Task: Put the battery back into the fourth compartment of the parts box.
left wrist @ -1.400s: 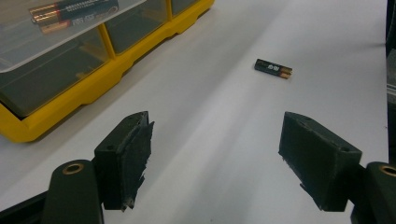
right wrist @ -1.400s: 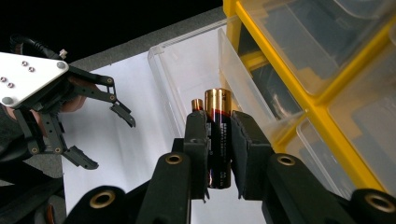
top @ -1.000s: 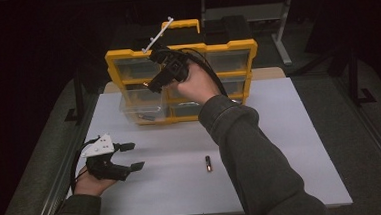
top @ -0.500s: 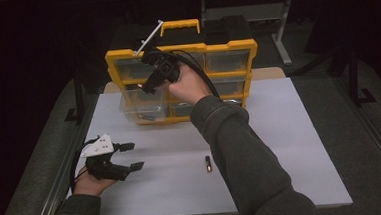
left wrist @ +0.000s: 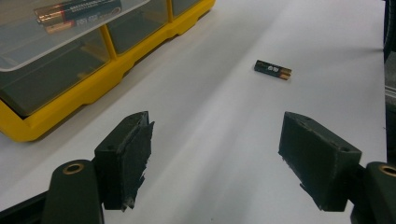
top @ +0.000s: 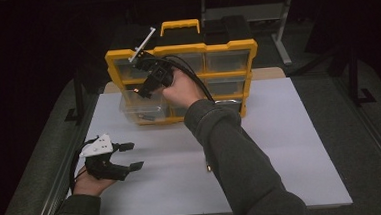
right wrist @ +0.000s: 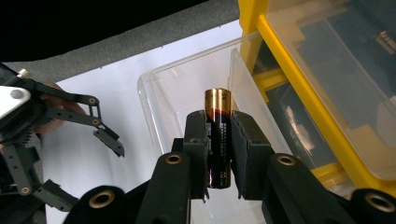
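Note:
A yellow organizer (top: 180, 50) with clear drawers stands at the back of the white table. Its lower left drawer (top: 143, 109) is pulled out. My right gripper (top: 142, 93) hangs above that drawer, shut on a black and gold battery (right wrist: 218, 126) held upright between its pads, over the open drawer (right wrist: 187, 88). My left gripper (top: 129, 156) rests open near the table's left front, nothing between its jaws (left wrist: 215, 158). A second battery (left wrist: 273, 69) lies loose on the table beyond it. Another battery (left wrist: 77, 11) lies inside the open drawer.
The white table top (top: 291, 146) has bare room to the right of the right forearm. A dark grey floor strip (top: 45, 146) runs along the table's left edge. The organizer's yellow handle (top: 179, 24) sticks up at the back.
My right gripper has moved slightly left and down with the battery, now over the pulled-out drawer. The left gripper has stayed where it was, open.

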Demonstrator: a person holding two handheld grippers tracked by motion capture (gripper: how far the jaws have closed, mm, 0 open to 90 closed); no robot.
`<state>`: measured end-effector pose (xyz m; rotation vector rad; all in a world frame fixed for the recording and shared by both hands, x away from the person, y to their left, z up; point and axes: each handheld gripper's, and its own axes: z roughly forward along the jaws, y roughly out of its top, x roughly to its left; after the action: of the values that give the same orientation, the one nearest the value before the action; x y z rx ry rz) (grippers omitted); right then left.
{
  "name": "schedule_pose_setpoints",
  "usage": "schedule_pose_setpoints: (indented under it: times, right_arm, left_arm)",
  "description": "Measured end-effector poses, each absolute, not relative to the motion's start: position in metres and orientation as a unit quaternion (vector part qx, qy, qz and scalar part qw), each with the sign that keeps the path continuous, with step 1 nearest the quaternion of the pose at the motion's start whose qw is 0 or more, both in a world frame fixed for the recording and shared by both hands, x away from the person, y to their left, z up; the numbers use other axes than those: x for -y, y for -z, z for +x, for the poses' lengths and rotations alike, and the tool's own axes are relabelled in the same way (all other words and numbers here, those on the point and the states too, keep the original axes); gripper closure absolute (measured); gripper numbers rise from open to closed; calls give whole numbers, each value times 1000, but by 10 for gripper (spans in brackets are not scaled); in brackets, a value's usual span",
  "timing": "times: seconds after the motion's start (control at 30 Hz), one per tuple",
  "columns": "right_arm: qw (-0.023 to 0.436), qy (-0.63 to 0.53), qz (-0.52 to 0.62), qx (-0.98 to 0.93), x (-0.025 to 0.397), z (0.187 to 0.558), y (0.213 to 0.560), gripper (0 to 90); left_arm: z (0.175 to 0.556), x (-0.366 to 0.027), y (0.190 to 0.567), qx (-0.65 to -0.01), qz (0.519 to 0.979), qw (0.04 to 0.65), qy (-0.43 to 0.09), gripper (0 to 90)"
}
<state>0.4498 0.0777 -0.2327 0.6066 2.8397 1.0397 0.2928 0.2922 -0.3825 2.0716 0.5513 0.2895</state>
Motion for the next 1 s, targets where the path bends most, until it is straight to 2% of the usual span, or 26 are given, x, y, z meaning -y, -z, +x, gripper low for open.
schedule_pose_setpoints:
  times: [0.5,1.0]
  right_arm:
    - [14,-323,204,-924,-86,456,251,724]
    - [9,-349,204,-915,-66,448,238,732]
  left_arm:
    - [293,-292,382,-222,846,470,-120,248]
    - [292,-291,383,-228,844,472,-117,248]
